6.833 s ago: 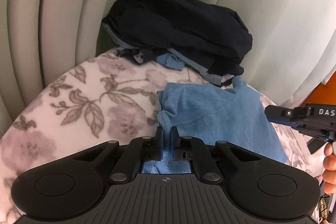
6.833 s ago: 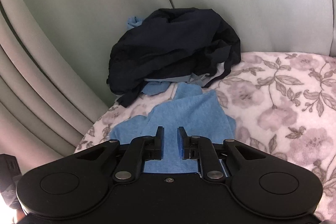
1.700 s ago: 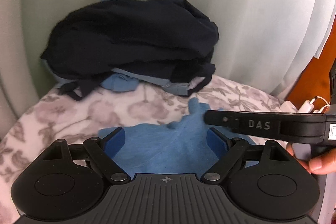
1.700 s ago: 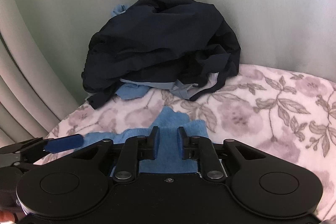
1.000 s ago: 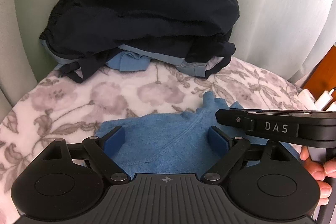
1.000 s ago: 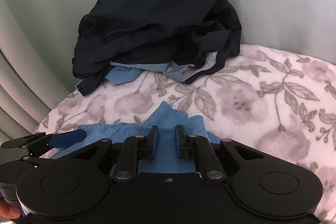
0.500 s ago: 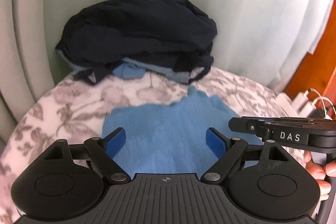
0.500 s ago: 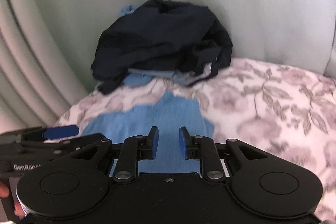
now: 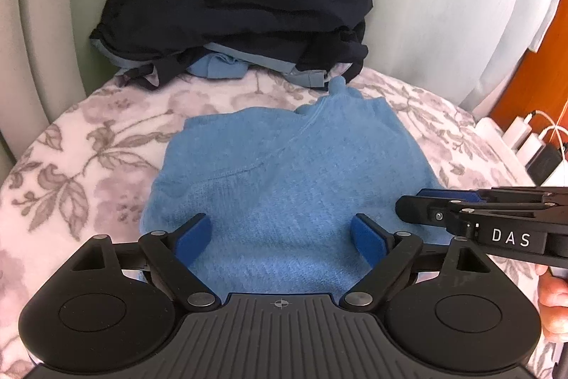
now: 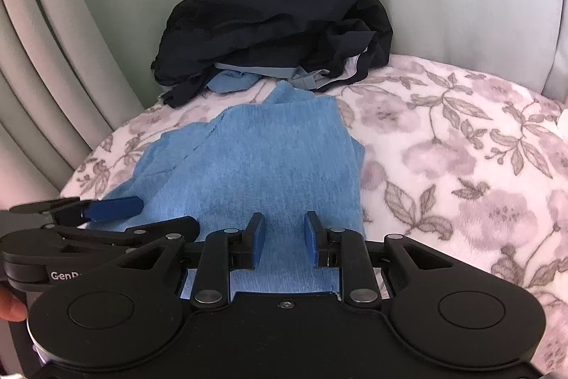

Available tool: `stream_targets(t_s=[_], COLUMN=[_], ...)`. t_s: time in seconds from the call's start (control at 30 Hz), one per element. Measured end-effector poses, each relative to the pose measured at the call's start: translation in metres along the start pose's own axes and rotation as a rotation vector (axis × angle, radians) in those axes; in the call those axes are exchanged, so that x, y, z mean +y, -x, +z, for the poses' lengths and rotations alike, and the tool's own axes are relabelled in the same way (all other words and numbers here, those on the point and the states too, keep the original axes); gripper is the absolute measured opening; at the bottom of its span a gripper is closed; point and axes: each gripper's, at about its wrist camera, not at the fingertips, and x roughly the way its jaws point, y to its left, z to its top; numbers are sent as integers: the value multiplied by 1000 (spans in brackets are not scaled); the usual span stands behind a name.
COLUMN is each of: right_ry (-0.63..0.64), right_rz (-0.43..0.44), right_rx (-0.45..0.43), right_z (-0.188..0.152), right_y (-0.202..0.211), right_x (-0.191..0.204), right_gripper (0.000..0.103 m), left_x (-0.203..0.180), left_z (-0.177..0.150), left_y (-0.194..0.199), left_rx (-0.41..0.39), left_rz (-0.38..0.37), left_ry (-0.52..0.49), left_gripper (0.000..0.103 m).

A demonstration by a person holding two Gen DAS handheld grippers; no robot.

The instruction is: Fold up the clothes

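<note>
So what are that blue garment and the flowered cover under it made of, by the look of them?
The blue garment looks like a soft knit or fleece: matt, fuzzy nap with a stitched seam. The flowered cover seems a plush fleece blanket, its print blurred by short pile. The exact fibre cannot be told.

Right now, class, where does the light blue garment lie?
In both wrist views the light blue garment lies flat on the floral blanket, mid-frame, just in front of the dark clothes pile by the curtain.
</note>
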Motion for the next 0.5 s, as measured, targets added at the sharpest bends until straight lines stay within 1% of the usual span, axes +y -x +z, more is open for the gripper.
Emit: stream_targets(t_s=[0.1,0.2,0.27,0.3,0.37,0.4,0.47,0.5], right_ry=[8,-4,-14,-15,6,27,58,65], right_rz=[-14,-12,0,3,-13,-23,-41,-53], right_rx=[-1,1,-3,-9,-30,-38,-50,-57], right_z=[0,2,4,4,3,3,1,0], right_y=[0,4,11,17,30,36,47,53], right_x=[3,3,2,3,5,6,7,7], right_gripper=[24,25,31,36,37,38,43,48], left_x=[2,2,3,4,8,12,20,24], left_z=[1,-2,-1,-1,-1,-2,-3,-5], left_y=[2,22,36,44,58,64,74,78], left_rx=[-3,-25,-47,-57,-74,-76,-64,-56], left_rz=[-1,0,4,5,14,17,5,-7], left_ry=[4,5,3,1,3,8,28,45], left_gripper=[86,86,86,88,92,94,94,95])
